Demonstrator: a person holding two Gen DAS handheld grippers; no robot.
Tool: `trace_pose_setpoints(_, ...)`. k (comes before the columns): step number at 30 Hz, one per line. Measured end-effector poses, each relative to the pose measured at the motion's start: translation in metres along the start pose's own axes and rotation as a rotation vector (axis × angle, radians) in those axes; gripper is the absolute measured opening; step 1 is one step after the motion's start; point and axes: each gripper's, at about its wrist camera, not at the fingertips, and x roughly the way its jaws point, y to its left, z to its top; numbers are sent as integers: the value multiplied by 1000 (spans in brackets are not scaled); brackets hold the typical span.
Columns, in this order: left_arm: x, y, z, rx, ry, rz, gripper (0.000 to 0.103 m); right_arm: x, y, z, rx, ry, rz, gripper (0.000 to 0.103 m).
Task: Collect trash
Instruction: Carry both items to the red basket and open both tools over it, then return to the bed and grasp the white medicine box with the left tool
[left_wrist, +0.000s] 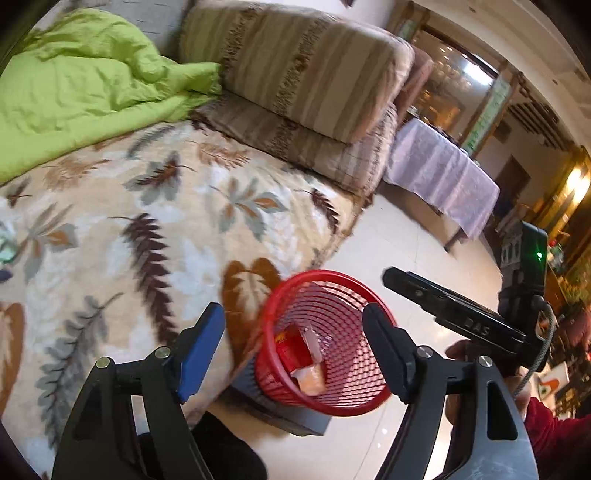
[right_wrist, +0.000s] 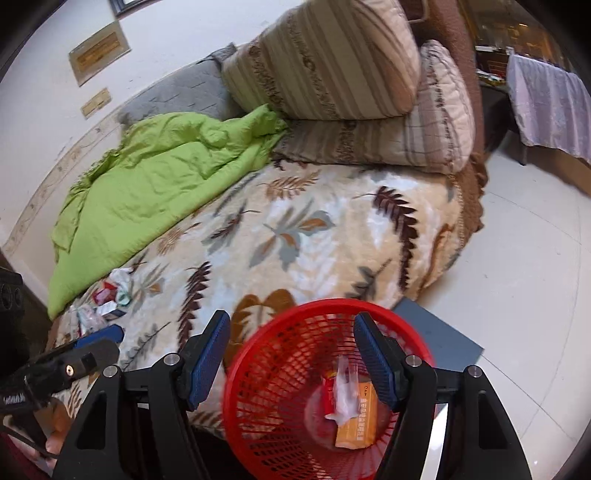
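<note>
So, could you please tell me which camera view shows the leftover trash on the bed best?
The right wrist view: the trash pile lies in plain sight beside the green quilt. The left wrist view catches only a blurred scrap at its left edge.

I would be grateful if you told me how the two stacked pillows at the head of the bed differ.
The upper pillow has broad beige and brown stripes; the lower pillow has finer stripes and a checked end. The upper one rests on top, tilted; the lower lies flat on the leaf-print blanket. Both share brownish tones and touch the green quilt.
</note>
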Motion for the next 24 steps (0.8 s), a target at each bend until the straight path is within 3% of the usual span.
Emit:
trace_pose_setpoints(3,-17,16,-1,-22,-26,47,78,2,13,-2,-21,1,22,74)
trace_pose_setpoints(7,-48,43,-8,-38,-83,190,89,8,36,-7,-47,26,90,74)
trace_pose_setpoints(10,-74,66,-14,-47,-111,307,90,18,63,-14,-92,62,142,74)
trace_pose_setpoints(15,-122,122,-31,-140,-141,436,90,44,122,-30,-173,152,242,74)
trace_pose_setpoints(17,-145,145,-39,-183,-172,455,90,55,150,-33,-207,185,289,74)
trace_pose_setpoints(24,-217,233,-64,-299,-250,655,90,74,222,-39,-324,217,383,74)
